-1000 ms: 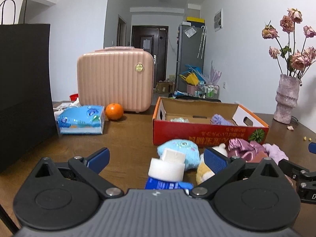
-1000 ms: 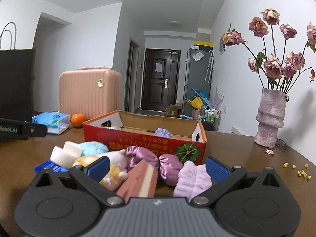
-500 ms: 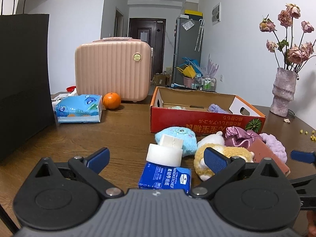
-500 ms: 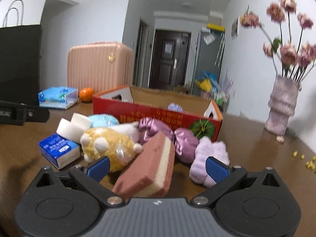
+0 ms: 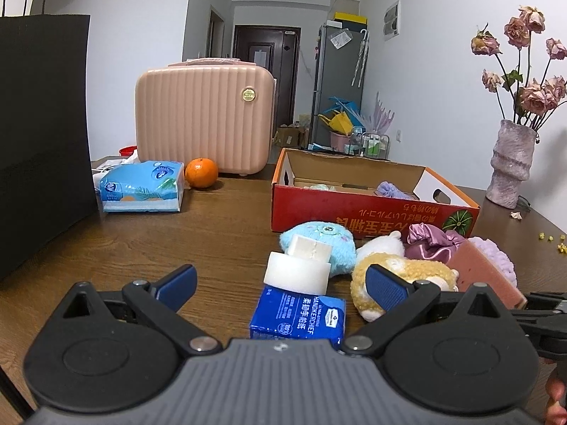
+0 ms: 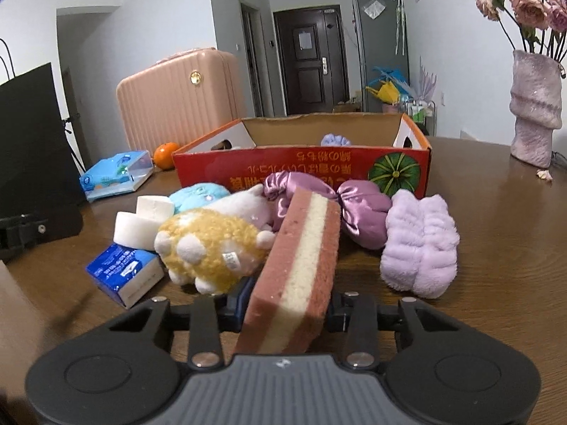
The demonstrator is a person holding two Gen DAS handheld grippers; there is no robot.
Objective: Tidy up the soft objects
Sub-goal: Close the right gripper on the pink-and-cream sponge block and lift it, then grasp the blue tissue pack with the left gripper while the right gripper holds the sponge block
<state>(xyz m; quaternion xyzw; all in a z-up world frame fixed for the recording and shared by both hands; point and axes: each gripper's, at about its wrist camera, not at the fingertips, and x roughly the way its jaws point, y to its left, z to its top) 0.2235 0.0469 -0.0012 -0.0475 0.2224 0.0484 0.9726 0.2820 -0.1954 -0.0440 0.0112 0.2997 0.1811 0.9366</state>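
Observation:
A pile of soft things lies in front of a red cardboard box (image 5: 372, 214) (image 6: 301, 173). My right gripper (image 6: 287, 310) is shut on a pink and cream sponge (image 6: 299, 265), also seen in the left wrist view (image 5: 482, 272). Beside it are a yellow plush (image 6: 209, 248) (image 5: 400, 272), a blue plush (image 5: 319, 244), purple satin scrunchies (image 6: 354, 205), a lilac fluffy cloth (image 6: 420, 244), white foam pieces (image 5: 297, 272) and a blue tissue pack (image 5: 297, 318). My left gripper (image 5: 280, 285) is open and empty, just short of the tissue pack. The box holds a lilac item (image 6: 335, 140).
A pink suitcase (image 5: 205, 124), an orange (image 5: 201, 173) and a blue tissue package (image 5: 141, 187) stand at the back left. A black paper bag (image 5: 39, 134) is at the left. A vase of dried roses (image 5: 510, 163) stands at the right.
My right gripper has closed on the pink and cream sponge, which was between its open jaws. My left gripper has drawn back a little and stays open.

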